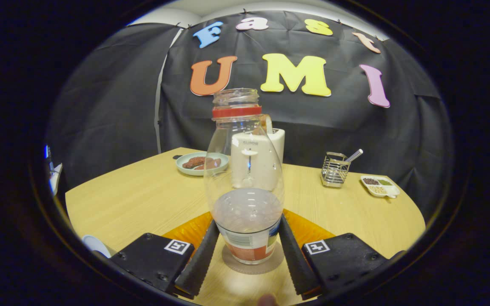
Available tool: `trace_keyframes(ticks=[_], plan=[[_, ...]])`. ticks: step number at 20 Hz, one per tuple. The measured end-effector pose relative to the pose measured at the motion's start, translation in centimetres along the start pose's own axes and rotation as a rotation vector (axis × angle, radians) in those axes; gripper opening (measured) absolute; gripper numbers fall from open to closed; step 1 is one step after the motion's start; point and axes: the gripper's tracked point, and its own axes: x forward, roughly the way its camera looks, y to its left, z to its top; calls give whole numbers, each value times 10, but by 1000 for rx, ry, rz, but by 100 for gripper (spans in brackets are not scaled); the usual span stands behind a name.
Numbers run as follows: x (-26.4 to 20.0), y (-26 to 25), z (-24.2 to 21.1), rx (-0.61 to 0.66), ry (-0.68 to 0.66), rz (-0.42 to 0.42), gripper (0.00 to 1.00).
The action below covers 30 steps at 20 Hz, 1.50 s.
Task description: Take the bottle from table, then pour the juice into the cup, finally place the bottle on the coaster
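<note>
My gripper has one bottle between its two fingers. The left finger lies along the bottle's lower left side and the right finger along its lower right side. Both look to be at the bottle's wall near the label, but I cannot tell whether they press on it or merely stand against it.

The bottle is upright, clear and uncapped, with one red ring below its open neck. A label wraps its base. Its base rests on one round coaster, which lies on the table between my fingers. Through the lower half the wall looks cloudy; I cannot tell how much liquid is left.

Just behind the bottle, on either side of its base, an orange, ribbed thing shows; I cannot tell what it is.

Count of items on the far half of the table:
- One white toaster, directly beyond the bottle and partly seen through it.
- One round plate, far left, carrying dark reddish pieces of food.
- One wire rack, far right, with one utensil handle leaning out of it.
- One small white tray, right of the rack, with divided compartments of grains.

One pale rounded rim shows at the near left table edge, beside the gripper's body; I cannot tell what it is.
</note>
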Motion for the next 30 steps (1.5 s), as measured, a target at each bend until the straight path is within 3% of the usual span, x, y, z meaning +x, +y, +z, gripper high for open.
trace_keyframes(ticks=[6, 16, 20, 30], plan=[[0, 0, -3, 17, 4, -3, 100], [-38, -5, 49, 101, -99, -50, 100], [-87, -3, 95, 98, -197, -82, 100], [-269, -15, 179, -1, -344, -279, 100]])
